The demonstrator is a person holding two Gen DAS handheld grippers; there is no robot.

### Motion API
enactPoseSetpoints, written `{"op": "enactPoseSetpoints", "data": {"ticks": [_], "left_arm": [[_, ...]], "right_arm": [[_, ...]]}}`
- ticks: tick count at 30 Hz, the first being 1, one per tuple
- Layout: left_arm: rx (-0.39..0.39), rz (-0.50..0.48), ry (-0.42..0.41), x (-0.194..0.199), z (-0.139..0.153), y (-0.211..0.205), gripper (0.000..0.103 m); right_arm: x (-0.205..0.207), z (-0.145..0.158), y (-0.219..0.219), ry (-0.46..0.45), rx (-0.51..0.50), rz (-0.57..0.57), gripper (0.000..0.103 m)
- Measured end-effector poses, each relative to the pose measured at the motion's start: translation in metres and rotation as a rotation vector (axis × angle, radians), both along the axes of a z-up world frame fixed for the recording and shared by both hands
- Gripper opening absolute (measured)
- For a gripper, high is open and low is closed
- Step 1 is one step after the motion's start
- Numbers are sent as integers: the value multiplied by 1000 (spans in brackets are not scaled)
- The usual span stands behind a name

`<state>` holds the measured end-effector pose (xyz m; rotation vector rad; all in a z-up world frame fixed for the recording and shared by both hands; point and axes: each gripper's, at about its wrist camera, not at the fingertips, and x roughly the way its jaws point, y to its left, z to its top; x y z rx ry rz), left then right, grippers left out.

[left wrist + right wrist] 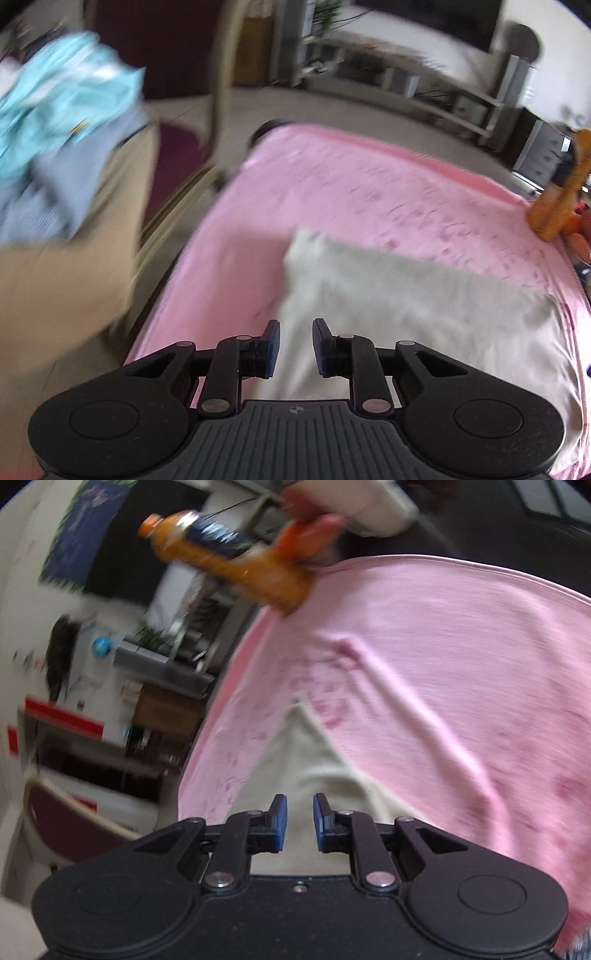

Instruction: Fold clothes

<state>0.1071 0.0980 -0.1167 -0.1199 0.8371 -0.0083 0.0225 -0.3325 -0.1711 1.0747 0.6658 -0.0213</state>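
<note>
I am looking at a desk covered by a large pink cloth with faint darker pink print [369, 184], and I am taking that cloth as my landmark. Both views are blurring, so fine detail is escaping me.

Lying on the pink cloth, toward its near edge, is a pale cream folded fabric piece [406, 314]; in the right wrist view the same cream piece [295, 768] is showing as a narrow wedge running up from the camera onto the cloth.

Off the left side of the pink cloth, a heap of light blue and grey-blue garments [55, 140] is sitting on a tan upholstered seat [55, 288].

At the far right corner of the pink cloth, an orange plastic bottle with a dark label [554, 199] is showing; in the right wrist view that bottle [229, 561] is hanging tilted above the cloth's far edge, with a person's hand [314, 517] around it.

My left gripper [295, 347] is hovering over the near left corner of the cream piece, jaws standing slightly apart with nothing pinched between the blue pads.

My right gripper [300, 821] is hovering over the cream piece too, jaws narrowly apart and grasping nothing.
</note>
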Motion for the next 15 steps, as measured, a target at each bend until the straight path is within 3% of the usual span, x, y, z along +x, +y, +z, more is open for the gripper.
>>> {"op": "enactPoseSetpoints", "data": {"ticks": [4, 7, 10, 12, 14, 15], "left_arm": [[-30, -103, 33, 24, -17, -27, 21], [-31, -74, 94, 31, -40, -33, 21], [-26, -41, 101, 32, -43, -27, 21], [2, -13, 87, 29, -39, -25, 20], [26, -6, 74, 24, -34, -23, 17], [36, -11, 68, 20, -32, -23, 17]], "right_arm": [[29, -7, 12, -2, -3, 54, 17], [38, -27, 13, 46, 47, 72, 17], [36, -42, 3, 85, 70, 33, 7], [25, -37, -11, 84, 26, -70, 7], [10, -27, -24, 130, -100, -221, 16], [1, -24, -30, 139, -117, -277, 17]]}}
